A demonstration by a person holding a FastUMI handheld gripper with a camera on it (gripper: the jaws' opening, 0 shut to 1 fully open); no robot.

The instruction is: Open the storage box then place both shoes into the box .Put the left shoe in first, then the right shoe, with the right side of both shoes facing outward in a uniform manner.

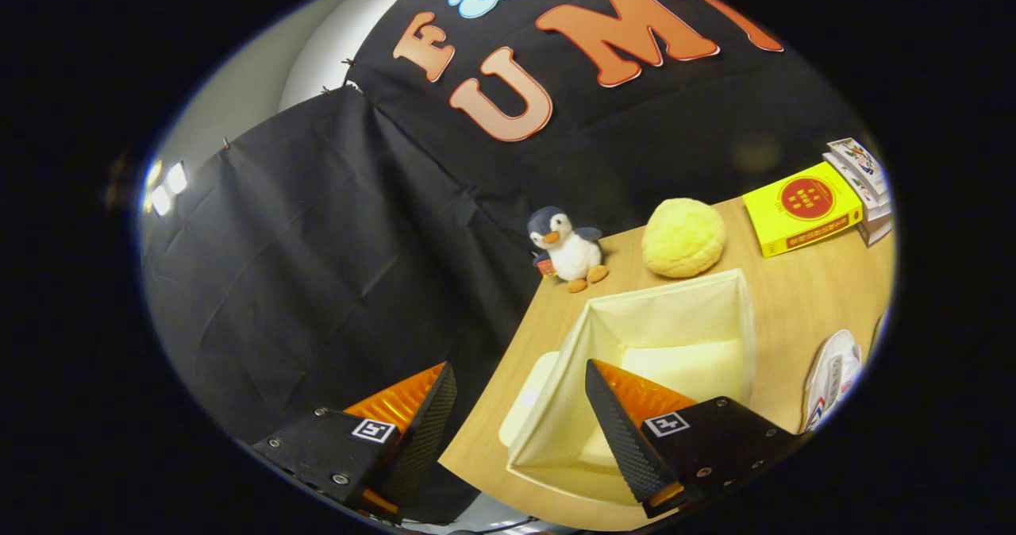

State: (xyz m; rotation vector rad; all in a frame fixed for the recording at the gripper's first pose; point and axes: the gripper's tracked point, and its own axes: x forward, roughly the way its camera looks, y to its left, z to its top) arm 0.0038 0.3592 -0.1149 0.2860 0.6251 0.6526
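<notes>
While the storage box [667,360] sits open and empty, neither shoe is in.
From the gripper view, my gripper [520,420] hangs released above the box's near corner; one shoe [833,376] lies beside the box.

We list a black cloth wall [333,225], creased, pinned in panels at the far side and left. A wooden table [802,297] sits to the right. A pale wall [262,82] rises behind the cloth, with bright ceiling lights [163,186] far left.
</notes>
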